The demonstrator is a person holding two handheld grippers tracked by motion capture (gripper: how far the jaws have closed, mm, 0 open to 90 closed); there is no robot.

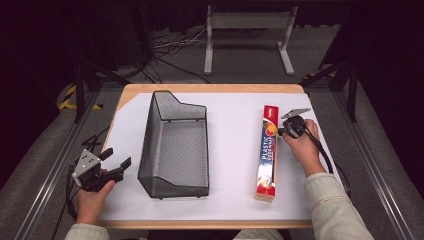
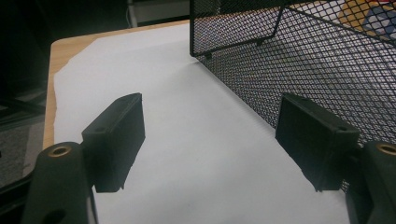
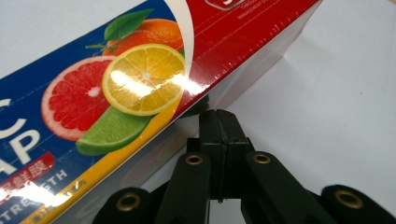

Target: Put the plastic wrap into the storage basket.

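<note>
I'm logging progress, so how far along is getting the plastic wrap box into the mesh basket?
Nothing looks done: the mesh basket is empty. In hand: the right gripper, jaws together, touches the plastic wrap box lying on the table. The left gripper waits open. Grasping and moving it remain.

A long plastic wrap box (image 1: 267,151), red and blue with citrus pictures, lies flat at centre right of the frame. Left of it, mid-frame, a black mesh basket (image 1: 175,145) stands upright and empty.
</note>
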